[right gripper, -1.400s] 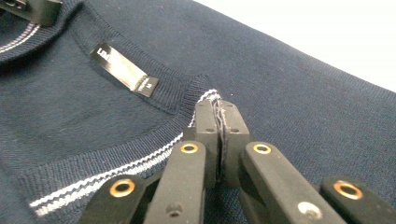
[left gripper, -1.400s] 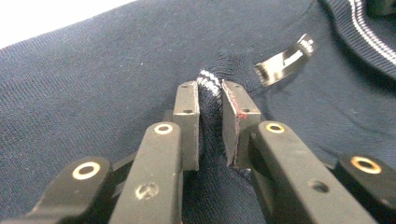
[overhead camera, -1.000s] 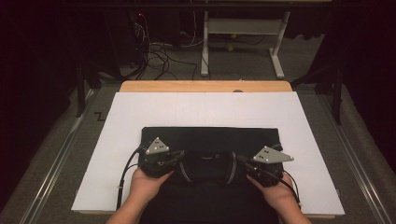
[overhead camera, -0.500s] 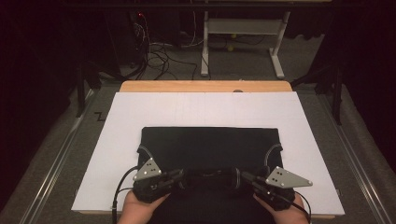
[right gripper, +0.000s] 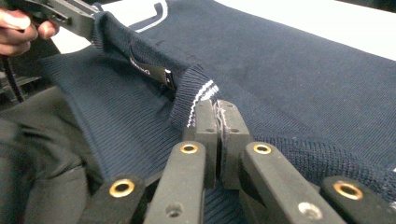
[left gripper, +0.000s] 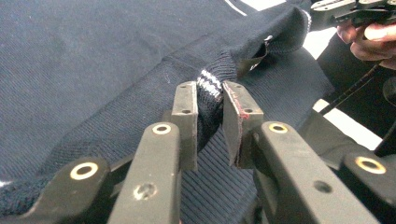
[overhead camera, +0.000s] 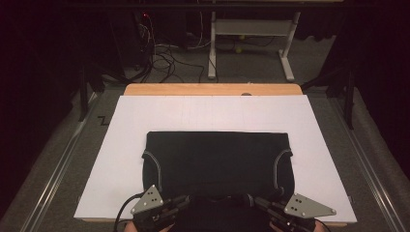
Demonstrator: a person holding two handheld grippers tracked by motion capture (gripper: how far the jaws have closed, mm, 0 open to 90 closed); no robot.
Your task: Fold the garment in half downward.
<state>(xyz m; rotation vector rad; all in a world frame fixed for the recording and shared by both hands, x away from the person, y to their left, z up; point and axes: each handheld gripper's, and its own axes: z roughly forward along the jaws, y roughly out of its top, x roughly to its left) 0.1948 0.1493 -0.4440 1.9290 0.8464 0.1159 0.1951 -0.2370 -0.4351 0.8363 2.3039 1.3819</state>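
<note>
Pinching the navy ribbed sweater [overhead camera: 217, 159] collar (white-striped), both claws [left gripper: 210, 116] [right gripper: 219, 126] grip it.

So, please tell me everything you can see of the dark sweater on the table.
The dark sweater is navy knit with a ribbed collar carrying thin white stripes and white trim at the sleeve seams. It lies flat on the white sheet, sleeves folded in, collar at the near edge. The left gripper and the right gripper each pinch the collar between their jaws, lifting it slightly. A small label shows inside the neck.
</note>
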